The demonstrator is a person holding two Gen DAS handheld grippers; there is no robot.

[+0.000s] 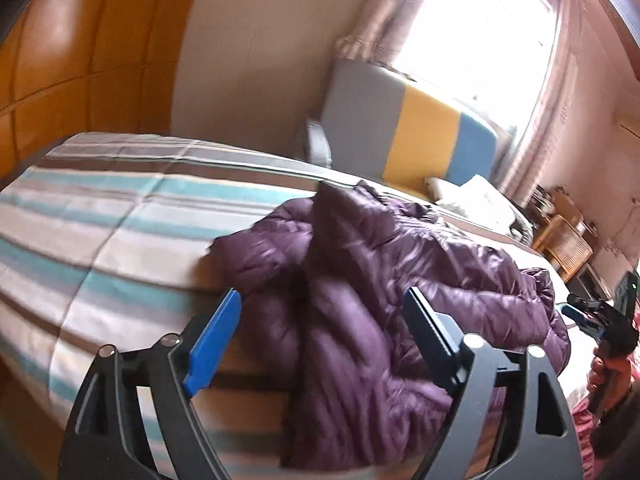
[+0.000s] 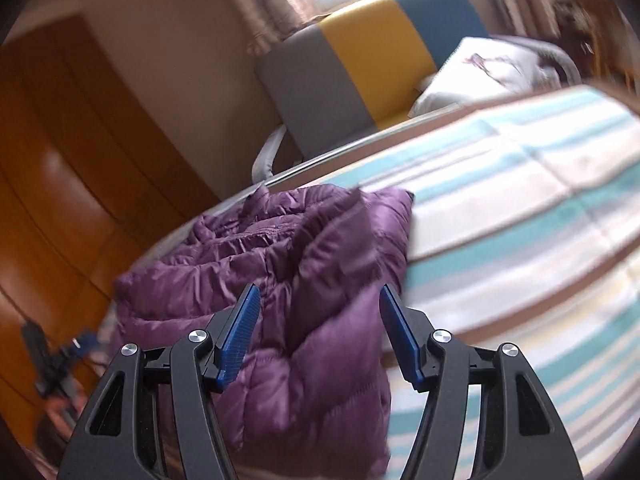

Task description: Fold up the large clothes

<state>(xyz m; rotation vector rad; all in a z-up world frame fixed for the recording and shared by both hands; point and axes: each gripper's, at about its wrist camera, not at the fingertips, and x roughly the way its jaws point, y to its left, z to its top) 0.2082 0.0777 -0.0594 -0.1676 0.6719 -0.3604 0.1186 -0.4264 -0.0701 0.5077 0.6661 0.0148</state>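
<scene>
A purple quilted down jacket (image 1: 384, 280) lies crumpled on the striped bed cover (image 1: 120, 216). My left gripper (image 1: 324, 320) is open and empty, held just above the jacket's near part. In the right wrist view the jacket (image 2: 280, 264) lies at the bed's left edge, and my right gripper (image 2: 320, 312) is open and empty over its near end. The right gripper also shows at the far right of the left wrist view (image 1: 588, 316), beside the jacket's end. The left gripper shows small and blurred at the lower left of the right wrist view (image 2: 76, 348).
The striped cover (image 2: 520, 208) spreads wide beside the jacket. A grey, yellow and blue headboard (image 1: 404, 136) and white pillows (image 1: 476, 196) stand at the bed's far end. An orange wooden wardrobe (image 1: 80, 48) is to the left, and a wicker stand (image 1: 564, 240) is by the window.
</scene>
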